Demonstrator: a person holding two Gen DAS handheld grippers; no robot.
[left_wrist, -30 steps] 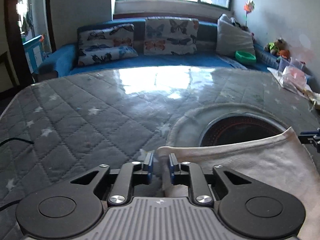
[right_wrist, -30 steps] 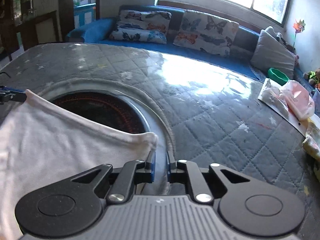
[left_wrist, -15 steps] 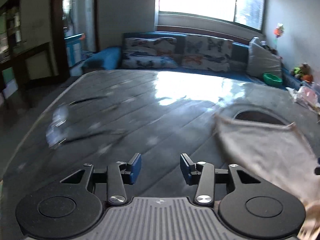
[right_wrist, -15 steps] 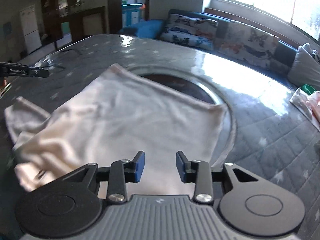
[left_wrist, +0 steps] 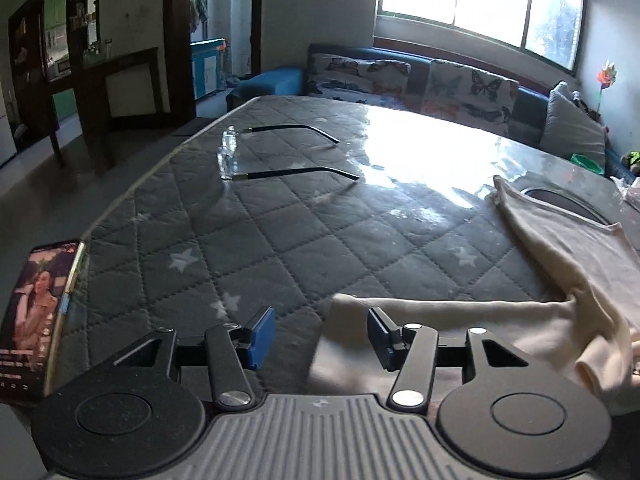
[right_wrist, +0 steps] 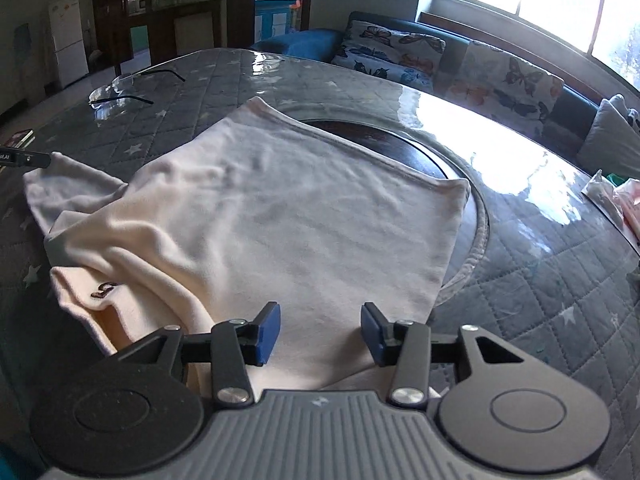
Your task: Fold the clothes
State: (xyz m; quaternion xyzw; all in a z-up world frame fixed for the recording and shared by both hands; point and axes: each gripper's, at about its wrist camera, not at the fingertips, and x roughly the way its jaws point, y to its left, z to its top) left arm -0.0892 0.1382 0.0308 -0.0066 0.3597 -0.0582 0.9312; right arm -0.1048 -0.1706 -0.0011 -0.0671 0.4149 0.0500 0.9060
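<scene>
A cream shirt (right_wrist: 280,216) lies on the grey quilted table (right_wrist: 560,280), its body folded over itself, hem edge toward the far side. A sleeve (right_wrist: 68,188) sticks out at the left; the collar with a dark label (right_wrist: 104,290) shows at the near left. My right gripper (right_wrist: 319,330) is open and empty, just above the shirt's near edge. My left gripper (left_wrist: 318,334) is open and empty over the sleeve end (left_wrist: 460,332) of the shirt (left_wrist: 580,252). The left gripper's tip shows in the right wrist view (right_wrist: 24,158) beside the sleeve.
A pair of glasses (left_wrist: 280,152) lies on the table's far left, also in the right wrist view (right_wrist: 120,92). A phone (left_wrist: 36,312) with a lit screen rests at the left edge. A round dark inset (right_wrist: 400,144) lies partly under the shirt. Plastic bags (right_wrist: 616,200) sit at the right edge. A sofa stands behind.
Both grippers let go of the shirt's corners and opened, then pulled back toward the near side. The shirt now lies folded on the table.
</scene>
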